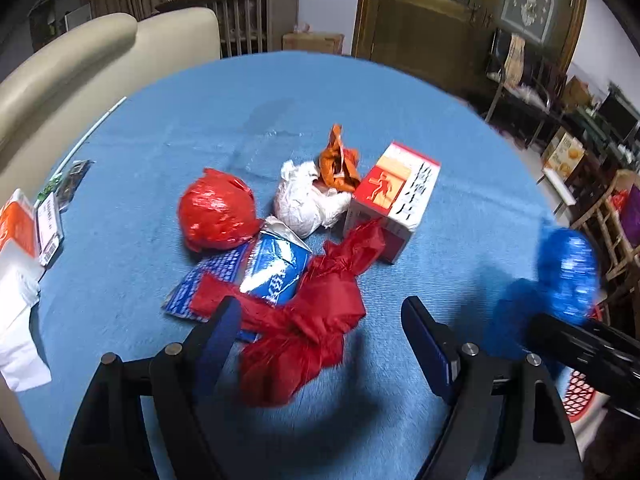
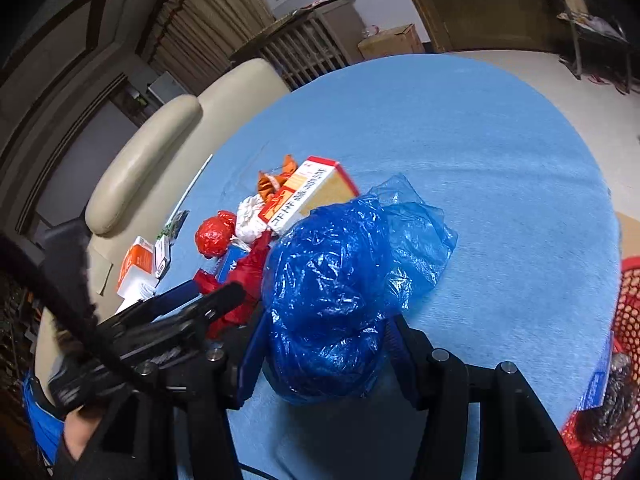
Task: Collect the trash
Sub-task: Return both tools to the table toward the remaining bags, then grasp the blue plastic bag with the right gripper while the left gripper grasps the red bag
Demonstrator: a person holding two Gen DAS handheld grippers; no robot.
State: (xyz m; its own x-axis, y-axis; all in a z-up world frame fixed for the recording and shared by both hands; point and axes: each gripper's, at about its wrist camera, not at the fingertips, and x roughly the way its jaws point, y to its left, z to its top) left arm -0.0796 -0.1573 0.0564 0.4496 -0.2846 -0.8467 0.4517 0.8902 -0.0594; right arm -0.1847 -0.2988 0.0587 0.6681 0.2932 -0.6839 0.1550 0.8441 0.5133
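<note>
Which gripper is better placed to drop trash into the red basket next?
Right. The right gripper already clamps the blue plastic bag, with the red basket just to its right. The left gripper is open over the red bag.

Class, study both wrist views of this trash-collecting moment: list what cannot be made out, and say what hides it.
- Red basket, right wrist view: cut off by the frame edge; contents unclear.
- Blue plastic bag, right wrist view: what it holds is hidden; in the left wrist view it is blurred.
- Blue packet, left wrist view: partly covered by the red bag.
- Box lettering: too small to read.
</note>
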